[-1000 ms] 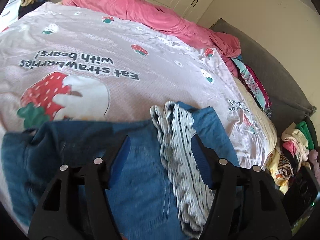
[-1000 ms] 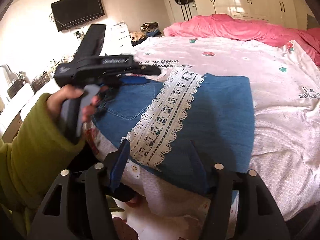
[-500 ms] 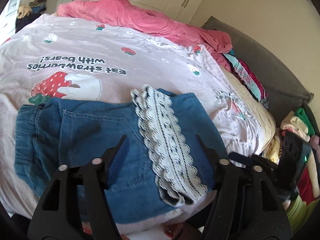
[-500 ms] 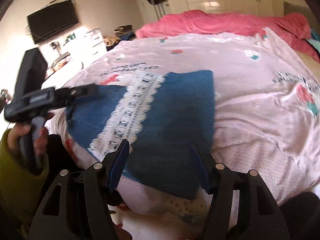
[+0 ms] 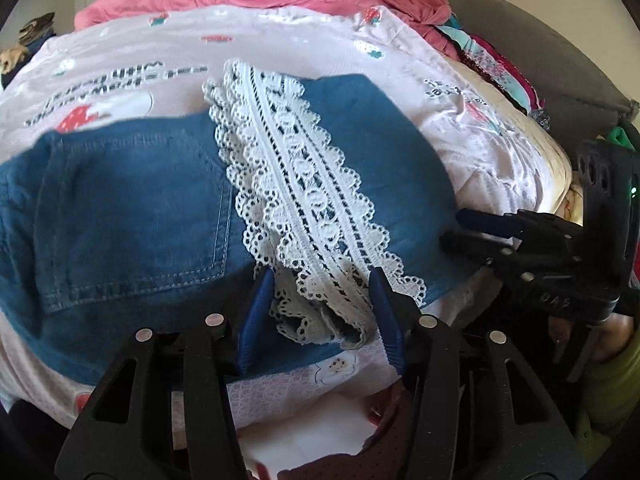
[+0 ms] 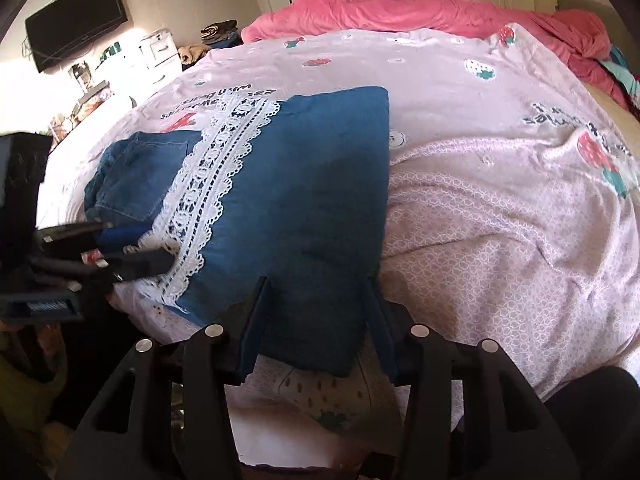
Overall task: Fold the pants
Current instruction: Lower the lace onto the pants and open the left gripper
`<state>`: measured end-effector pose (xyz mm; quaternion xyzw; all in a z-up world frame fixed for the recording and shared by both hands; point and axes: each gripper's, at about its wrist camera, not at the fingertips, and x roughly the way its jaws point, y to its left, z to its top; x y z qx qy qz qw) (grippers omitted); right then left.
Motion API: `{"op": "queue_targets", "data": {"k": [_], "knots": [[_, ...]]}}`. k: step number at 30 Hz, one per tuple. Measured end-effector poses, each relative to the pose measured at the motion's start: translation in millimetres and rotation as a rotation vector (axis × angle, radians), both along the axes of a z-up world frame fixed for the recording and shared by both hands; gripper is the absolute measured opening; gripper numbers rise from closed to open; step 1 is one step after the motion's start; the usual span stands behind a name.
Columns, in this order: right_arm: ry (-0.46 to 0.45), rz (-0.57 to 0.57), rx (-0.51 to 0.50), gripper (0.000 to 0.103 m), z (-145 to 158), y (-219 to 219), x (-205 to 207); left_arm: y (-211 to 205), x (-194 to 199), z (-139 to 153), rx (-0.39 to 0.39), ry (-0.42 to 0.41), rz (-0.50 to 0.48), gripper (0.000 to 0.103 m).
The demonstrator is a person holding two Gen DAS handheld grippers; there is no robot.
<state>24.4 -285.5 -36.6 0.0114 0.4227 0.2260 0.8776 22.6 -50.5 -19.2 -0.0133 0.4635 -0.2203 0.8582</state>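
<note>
Blue denim pants with a white lace hem lie folded over on the pink strawberry bedspread, near the bed's front edge. My left gripper is open, its blue fingers on either side of the near end of the lace. My right gripper is open, its fingers straddling the near right corner of the folded denim. The right gripper also shows in the left wrist view, beside the pants' right edge. The left gripper shows in the right wrist view at the lace end.
A pink duvet is bunched at the far end of the bed. A grey headboard and piled clothes lie on the right. A TV and a cluttered white desk stand to the left of the bed.
Both grippers have moved down and in toward the near edge of the pants. The left now frames the lace end, the right the denim corner. The pants have not moved.
</note>
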Motion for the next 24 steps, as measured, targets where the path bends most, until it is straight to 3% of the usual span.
{"op": "queue_targets", "data": {"k": [12,18,21,24], "knots": [[-0.013,-0.01,0.063,0.056,6,-5,-3,1,-3,6,0.002,-0.009,0.001,0.042],[-0.03,-0.039,0.085,0.063,11,-11,-5,1,-7,10,-0.009,-0.011,0.002,0.049],[-0.054,-0.043,0.082,0.077,16,-11,-8,2,-8,12,-0.012,-0.016,0.001,0.051],[-0.081,-0.051,0.083,0.077,21,-12,-11,4,-10,16,-0.014,-0.027,0.01,0.054]]}}
